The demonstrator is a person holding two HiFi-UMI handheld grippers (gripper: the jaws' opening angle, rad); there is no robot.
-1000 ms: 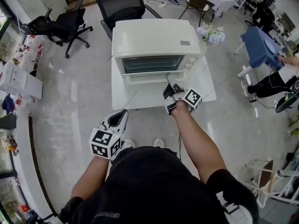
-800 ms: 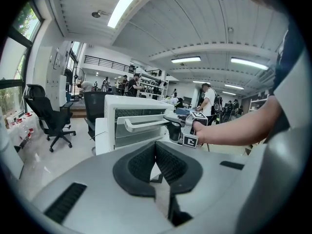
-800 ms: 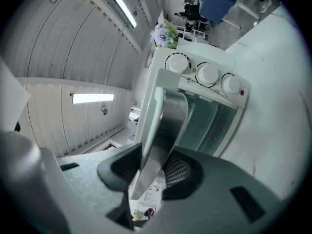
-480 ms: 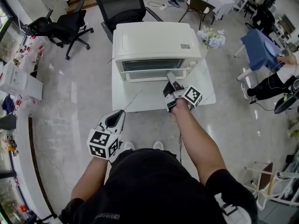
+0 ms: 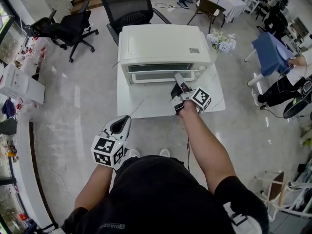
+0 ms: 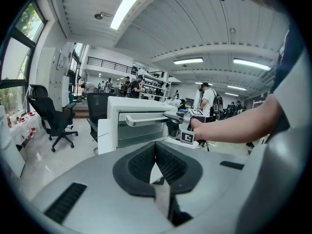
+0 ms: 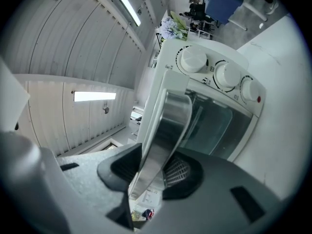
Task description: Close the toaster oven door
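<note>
Between ribbed pads, curved metal door handle

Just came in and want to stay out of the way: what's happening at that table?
A person with a gripper in each hand is closing the toaster oven on the white table. The right gripper is clamped on the door's metal handle, and the door stands almost upright, close to shut. The left gripper hangs by the person's side, fingers together, holding nothing.
</note>
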